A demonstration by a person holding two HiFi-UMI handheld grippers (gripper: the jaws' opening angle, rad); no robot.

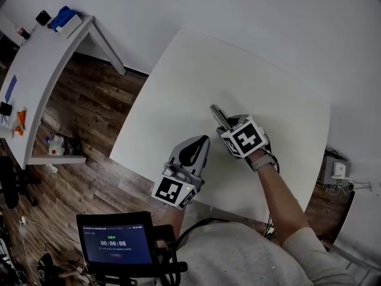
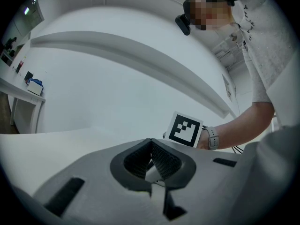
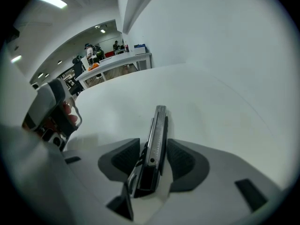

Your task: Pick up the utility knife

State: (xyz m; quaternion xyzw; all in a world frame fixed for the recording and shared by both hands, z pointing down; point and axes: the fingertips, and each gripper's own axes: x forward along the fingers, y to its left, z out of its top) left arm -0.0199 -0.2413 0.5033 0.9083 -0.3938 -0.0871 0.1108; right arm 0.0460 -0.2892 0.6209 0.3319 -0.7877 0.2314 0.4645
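Observation:
The utility knife [image 1: 219,117], slim and grey, lies on the white table [image 1: 178,88] just ahead of my right gripper [image 1: 226,127]. In the right gripper view the knife [image 3: 156,139] stands on edge between the two dark pads [image 3: 125,158], with a narrow gap on each side. The right gripper [image 3: 154,151] is open and tilted steeply down. My left gripper [image 1: 199,143] rests level near the table's front edge, to the left of the right one, its jaws shut with nothing in them. In the left gripper view the left gripper's pads [image 2: 161,161] meet at their tips, and the right gripper's marker cube [image 2: 184,129] shows beyond.
A long white side desk [image 1: 36,70] stands at the left, with a blue item [image 1: 62,18] and small objects on it. Wooden floor lies between it and the table. A small screen [image 1: 113,243] sits at the bottom, close to the person. A white wall runs behind the table.

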